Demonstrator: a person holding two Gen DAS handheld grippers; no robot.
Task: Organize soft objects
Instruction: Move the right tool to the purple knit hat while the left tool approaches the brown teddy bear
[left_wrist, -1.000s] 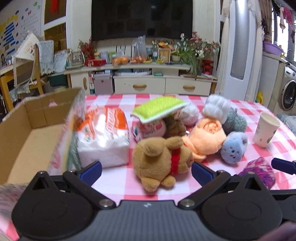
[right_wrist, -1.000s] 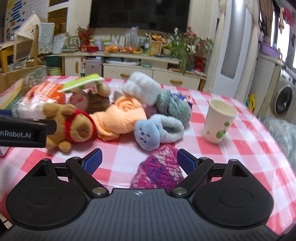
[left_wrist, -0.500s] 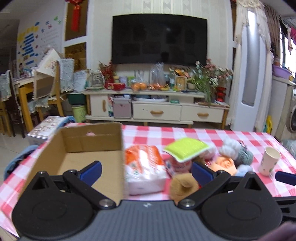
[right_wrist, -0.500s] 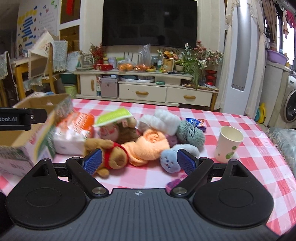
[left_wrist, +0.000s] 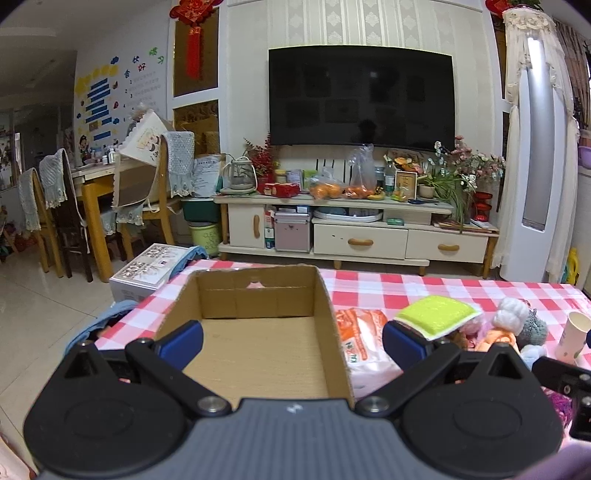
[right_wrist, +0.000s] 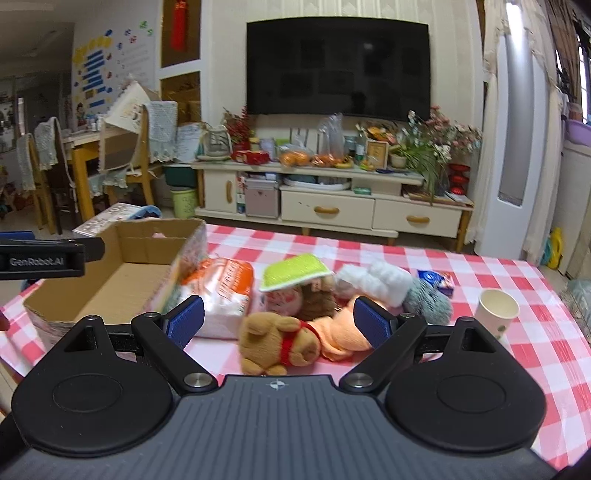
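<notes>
An open cardboard box (left_wrist: 258, 354) (right_wrist: 125, 273) stands empty at the table's left end. Right of it lies a pile of soft things: an orange-and-white tissue pack (right_wrist: 221, 291) (left_wrist: 364, 339), a green sponge (right_wrist: 293, 275) (left_wrist: 437, 317), a brown plush bear (right_wrist: 280, 341), an orange cloth (right_wrist: 338, 336), a white fluffy piece (right_wrist: 384, 278) and a grey fluffy piece (right_wrist: 428, 301). My left gripper (left_wrist: 291, 343) hangs open above the box, nothing between its fingers. My right gripper (right_wrist: 279, 323) is open, raised above and in front of the bear.
A paper cup (right_wrist: 496, 308) (left_wrist: 572, 339) stands at the right on the red-checked tablecloth (right_wrist: 443, 258). A small blue packet (right_wrist: 436, 280) lies behind the pile. The left gripper's body (right_wrist: 48, 254) shows at the left edge. A TV cabinet (right_wrist: 332, 206) stands beyond the table.
Both grippers have drawn back and risen from the pile. The left one swung left from the bear to over the box. The purple knit piece has dropped below the right view.
</notes>
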